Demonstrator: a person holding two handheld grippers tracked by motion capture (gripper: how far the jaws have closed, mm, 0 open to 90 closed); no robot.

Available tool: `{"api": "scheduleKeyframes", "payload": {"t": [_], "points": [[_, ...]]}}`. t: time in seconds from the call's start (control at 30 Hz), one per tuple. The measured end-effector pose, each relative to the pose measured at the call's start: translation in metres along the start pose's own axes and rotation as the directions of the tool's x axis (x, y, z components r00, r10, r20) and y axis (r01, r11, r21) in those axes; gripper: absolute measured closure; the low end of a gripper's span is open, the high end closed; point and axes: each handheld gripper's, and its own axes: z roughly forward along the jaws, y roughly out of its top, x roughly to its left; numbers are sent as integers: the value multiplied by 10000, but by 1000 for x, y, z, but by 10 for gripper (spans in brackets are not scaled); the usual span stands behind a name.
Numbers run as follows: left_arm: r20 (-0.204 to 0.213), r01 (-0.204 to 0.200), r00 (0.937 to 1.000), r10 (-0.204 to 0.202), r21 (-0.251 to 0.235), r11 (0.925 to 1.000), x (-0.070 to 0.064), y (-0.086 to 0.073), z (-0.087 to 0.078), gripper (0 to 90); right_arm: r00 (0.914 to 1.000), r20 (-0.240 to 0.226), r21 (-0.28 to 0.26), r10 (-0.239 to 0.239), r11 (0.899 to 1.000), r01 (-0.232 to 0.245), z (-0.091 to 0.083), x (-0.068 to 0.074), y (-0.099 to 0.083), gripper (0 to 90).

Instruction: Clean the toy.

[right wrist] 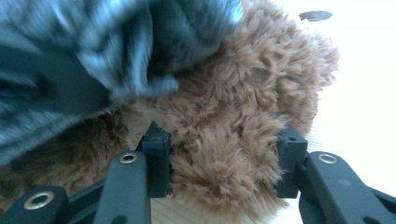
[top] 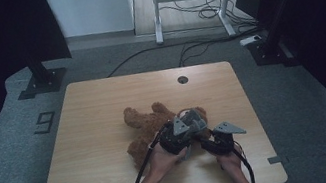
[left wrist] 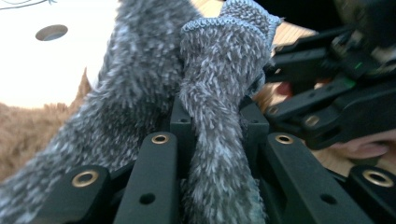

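On the wooden table [top: 92, 134] we see a brown teddy bear [top: 144, 125] that lies near the middle, a little toward the person's side. Both grippers work at the end of the bear nearest the person, close beside each other.

The left gripper [left wrist: 212, 135] has its jaws clenched on a fold of grey fuzzy cloth [left wrist: 219, 93]. In the left gripper view this cloth rises between the two jaws, and more of it hangs at the left, over the brown fur. In the high view the left gripper [top: 183, 131] sits on top of the bear, with the grey cloth [top: 195, 116] just above it.

The right gripper [right wrist: 224, 158] has its jaws spread wide, one on each side of a round furry part of the bear [right wrist: 243, 116]. The jaw tips touch the fur, but we cannot tell if they press it. In this view the grey cloth [right wrist: 116, 37] is blurred and covers the bear at the upper left. In the high view the right gripper [top: 220, 139] is just beside the left one.

A round hole [top: 182, 79] is in the table at the far edge.
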Motion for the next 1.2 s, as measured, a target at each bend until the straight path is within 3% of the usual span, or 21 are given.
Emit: {"api": "scheduleKeyframes", "payload": {"t": [0.13,0.33,0.37,0.57,0.83,0.9,1.0,1.2], "points": [[-67,104,9999,-103,100,9999,5,-10,1,732,10000,-29,2,55,10000,-54,0,-1,0,528],[-384,94,9992,-90,124,9999,11,-31,-11,733,9998,-120,-14,134,9999,-134,0,-3,-1,530],[-470,117,9988,-114,71,9999,13,-41,-18,734,9998,-132,-14,119,9999,-119,0,-3,-1,531],[-711,101,9974,-101,-11,9999,19,-60,-40,735,9996,-232,-12,145,9999,-146,0,-4,-1,531],[-1267,604,9899,-633,-265,9978,38,-84,-71,737,9992,-294,-72,261,9996,-263,0,-5,-1,532],[-1244,766,9890,-804,-350,9964,41,-85,-76,737,9992,-300,-90,281,9996,-284,1,-5,-1,533],[-1177,642,9906,-702,-547,9964,37,-78,-79,737,9992,-294,-84,269,9996,-272,1,-5,-1,535],[-589,-49,9983,-2,-864,9962,12,-38,-67,736,9993,-277,-115,256,9996,-259,1,-5,-1,536]]}}
